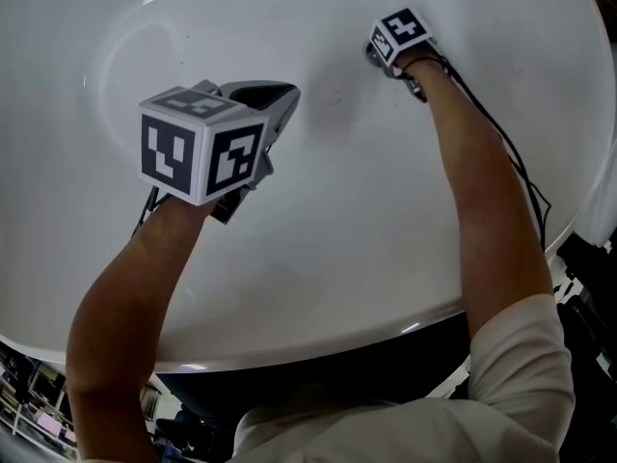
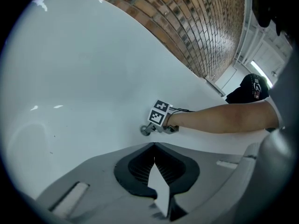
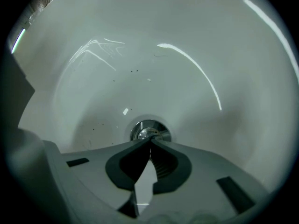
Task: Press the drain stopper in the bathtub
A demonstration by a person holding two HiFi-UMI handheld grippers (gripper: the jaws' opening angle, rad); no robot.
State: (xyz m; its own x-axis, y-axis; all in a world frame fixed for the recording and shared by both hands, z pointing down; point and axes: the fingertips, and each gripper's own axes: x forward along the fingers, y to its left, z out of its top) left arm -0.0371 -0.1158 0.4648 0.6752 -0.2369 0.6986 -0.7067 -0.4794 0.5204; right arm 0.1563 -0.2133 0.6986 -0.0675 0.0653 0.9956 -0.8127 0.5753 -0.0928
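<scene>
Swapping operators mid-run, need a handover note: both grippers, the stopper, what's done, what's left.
Left gripper: fingers closed, empty, hovering above the bathtub floor, off to the side of the drain.
Right gripper: fingers closed, holding nothing, tips right at the chrome drain stopper at the tub's bottom.
Done: the closed tips are lined up on the stopper.
Left: push down on it. These views don't show whether it is pressed yet. The other gripper probably isn't needed.
</scene>
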